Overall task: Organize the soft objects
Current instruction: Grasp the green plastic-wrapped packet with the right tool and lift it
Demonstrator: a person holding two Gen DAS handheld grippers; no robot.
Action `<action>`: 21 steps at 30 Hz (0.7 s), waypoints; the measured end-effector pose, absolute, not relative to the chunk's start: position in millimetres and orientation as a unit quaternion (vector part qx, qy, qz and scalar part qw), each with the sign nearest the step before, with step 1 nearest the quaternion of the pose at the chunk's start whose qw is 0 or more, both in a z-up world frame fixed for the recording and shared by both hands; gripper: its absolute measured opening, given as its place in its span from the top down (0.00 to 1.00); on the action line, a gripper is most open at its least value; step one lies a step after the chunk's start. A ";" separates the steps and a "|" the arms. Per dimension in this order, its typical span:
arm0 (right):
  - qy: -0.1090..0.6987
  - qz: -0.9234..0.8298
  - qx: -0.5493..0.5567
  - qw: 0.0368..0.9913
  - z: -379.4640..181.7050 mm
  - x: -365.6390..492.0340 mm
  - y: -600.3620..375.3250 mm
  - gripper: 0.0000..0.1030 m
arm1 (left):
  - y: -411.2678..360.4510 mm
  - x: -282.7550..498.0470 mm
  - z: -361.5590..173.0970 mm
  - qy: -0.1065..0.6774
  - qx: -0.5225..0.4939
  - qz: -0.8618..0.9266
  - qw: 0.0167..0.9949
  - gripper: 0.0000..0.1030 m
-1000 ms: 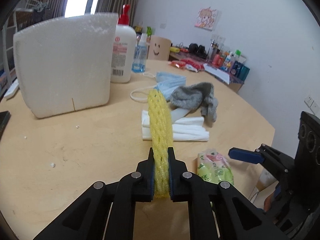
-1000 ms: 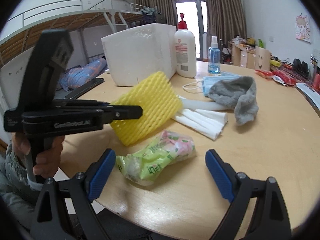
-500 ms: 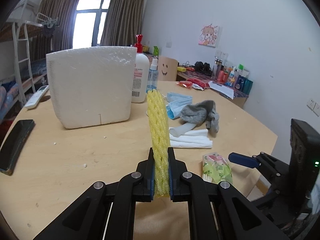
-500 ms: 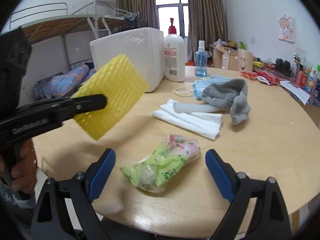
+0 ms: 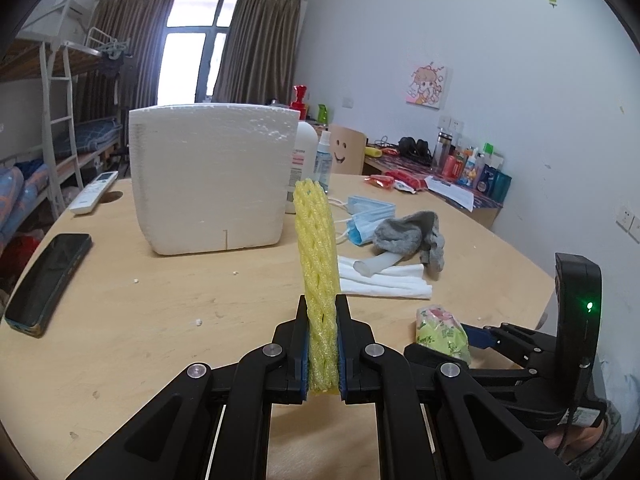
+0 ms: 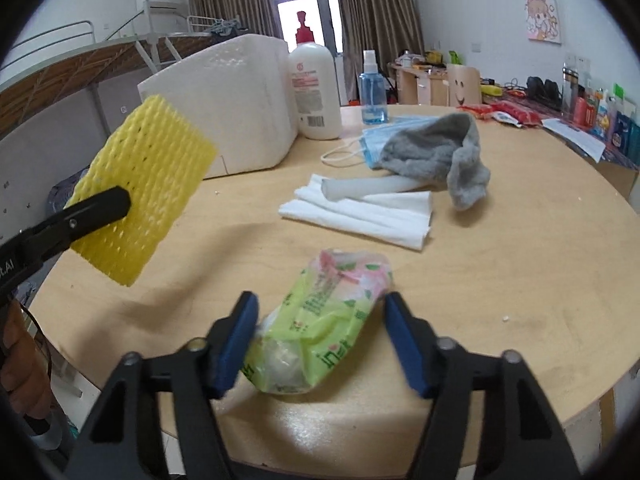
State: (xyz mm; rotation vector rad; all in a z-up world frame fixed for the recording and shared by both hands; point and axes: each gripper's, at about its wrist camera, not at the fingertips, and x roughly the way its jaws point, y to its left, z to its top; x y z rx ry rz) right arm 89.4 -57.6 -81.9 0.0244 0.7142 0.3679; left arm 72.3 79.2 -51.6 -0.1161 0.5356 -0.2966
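Observation:
My left gripper [image 5: 322, 304] is shut on a yellow foam net sleeve [image 5: 316, 248], held upright above the round wooden table [image 5: 160, 320]. In the right wrist view the sleeve [image 6: 144, 192] hangs at the left, above the table. A green tissue pack [image 6: 320, 320] lies near the table's front edge. My right gripper [image 6: 320, 300] straddles it and its jaws are closing. The blue pads stand close at both sides of the pack, and a firm press does not show. The left wrist view shows the pack [image 5: 440, 330] at lower right.
Farther back lie folded white cloths [image 6: 360, 216], a grey sock [image 6: 440, 148] and blue face masks [image 6: 372, 140]. A white foam box [image 6: 232, 100], a lotion bottle [image 6: 316, 88] and a spray bottle [image 6: 372, 92] stand behind. A phone [image 5: 48, 276] and a remote [image 5: 94, 192] lie at the left.
My right gripper's jaws have narrowed from wide open to close around the tissue pack. The left gripper has drawn back and up with the yellow sleeve.

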 end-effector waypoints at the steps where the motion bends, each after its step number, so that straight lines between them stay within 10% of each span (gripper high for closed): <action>1: 0.349 0.183 0.017 0.919 -81.7 89.1 -58.7 0.43 | 79.0 72.2 -51.8 0.263 -0.057 -0.145 0.952 0.90; 7: 0.357 0.207 0.011 0.911 -80.7 85.8 -55.0 0.66 | 74.9 73.0 -51.9 0.263 -0.052 -0.140 0.953 0.90; 21: 0.302 0.222 -0.020 0.927 -51.4 82.2 -67.1 0.68 | 67.5 67.8 -36.8 0.242 -0.035 -0.102 0.964 0.90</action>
